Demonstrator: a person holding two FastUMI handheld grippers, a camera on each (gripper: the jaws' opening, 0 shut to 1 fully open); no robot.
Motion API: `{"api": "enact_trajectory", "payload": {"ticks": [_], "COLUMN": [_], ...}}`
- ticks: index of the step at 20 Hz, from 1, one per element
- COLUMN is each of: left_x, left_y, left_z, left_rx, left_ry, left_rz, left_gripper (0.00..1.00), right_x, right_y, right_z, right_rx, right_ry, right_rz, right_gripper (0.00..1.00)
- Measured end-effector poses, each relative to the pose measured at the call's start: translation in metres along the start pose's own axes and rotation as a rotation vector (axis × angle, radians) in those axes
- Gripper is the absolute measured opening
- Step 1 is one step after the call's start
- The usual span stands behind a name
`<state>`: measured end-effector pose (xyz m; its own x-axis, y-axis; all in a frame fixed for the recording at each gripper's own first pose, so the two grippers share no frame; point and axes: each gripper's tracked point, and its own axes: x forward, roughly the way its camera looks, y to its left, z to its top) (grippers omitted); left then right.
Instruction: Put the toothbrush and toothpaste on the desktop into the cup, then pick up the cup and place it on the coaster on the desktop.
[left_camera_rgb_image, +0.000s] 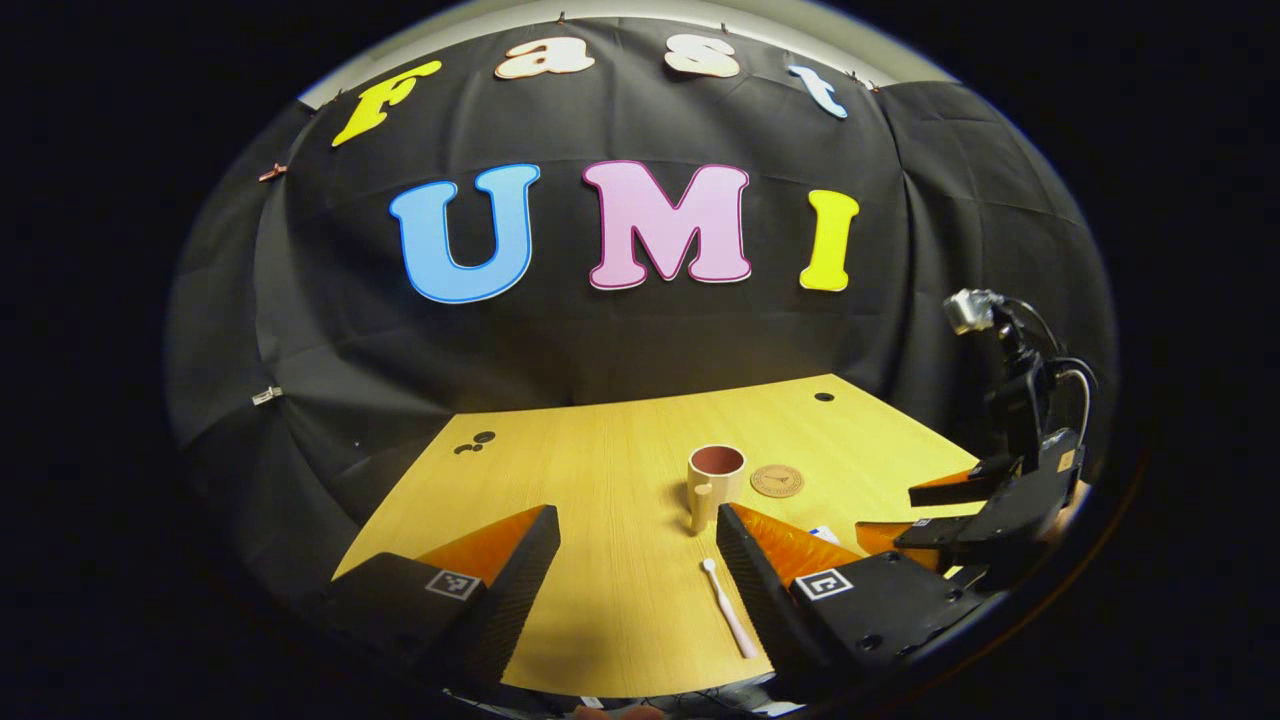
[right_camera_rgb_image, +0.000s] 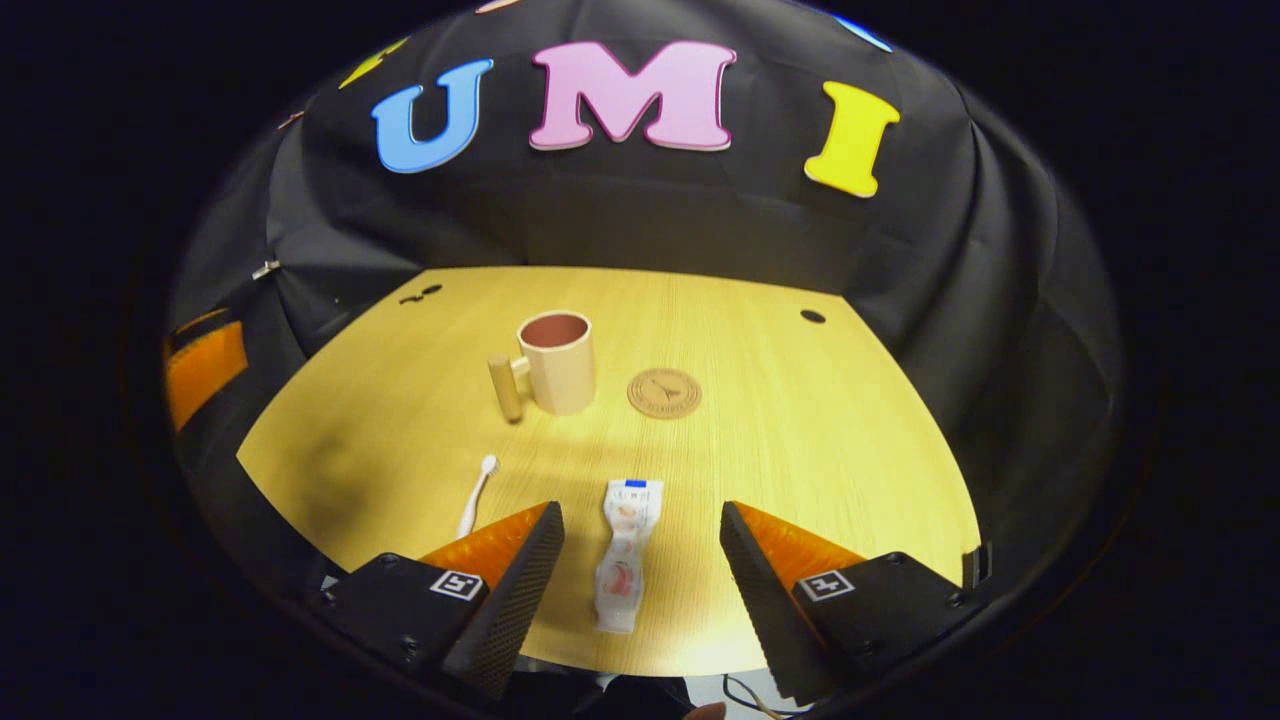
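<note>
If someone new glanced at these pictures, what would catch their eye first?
Probably the cup standing mid-desk with an empty coaster just beside it. Nearer, the toothpaste lies between the open right gripper fingers, and the toothbrush lies to its left.

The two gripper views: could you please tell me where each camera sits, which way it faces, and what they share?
Left gripper view: rides the left gripper, low over the desk's near edge, facing the cup; own open fingers below, right gripper at far right.
Right gripper view: rides the right gripper, above the toothpaste; open fingers below.
Shared: cup, coaster, toothbrush.
</note>
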<state>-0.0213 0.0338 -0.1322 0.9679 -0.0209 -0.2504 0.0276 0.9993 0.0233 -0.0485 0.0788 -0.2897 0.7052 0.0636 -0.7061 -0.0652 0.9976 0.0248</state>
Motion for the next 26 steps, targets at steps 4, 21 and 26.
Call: {"api": "enact_trajectory", "payload": {"ticks": [4, 21, 26], "left_x": [0.000, -0.001, 0.005], "left_y": [0.011, 0.016, -0.002], "left_z": [-0.015, -0.051, -0.058], "left_rx": [-0.006, -0.028, -0.036], "left_ry": [0.030, 0.128, 0.164], "left_rz": [0.007, 0.089, 0.103], "left_gripper": [0.98, 0.98, 0.98], "right_x": [0.030, 0.088, 0.090], "right_y": [0.007, 0.016, 0.012], "right_z": [-0.028, -0.065, -0.062], "right_rx": [-0.029, 0.022, 0.017], "right_ry": [0.108, 0.340, 0.320], "right_rz": [-0.006, 0.017, 0.041], "right_gripper": [0.96, 0.70, 0.35]}}
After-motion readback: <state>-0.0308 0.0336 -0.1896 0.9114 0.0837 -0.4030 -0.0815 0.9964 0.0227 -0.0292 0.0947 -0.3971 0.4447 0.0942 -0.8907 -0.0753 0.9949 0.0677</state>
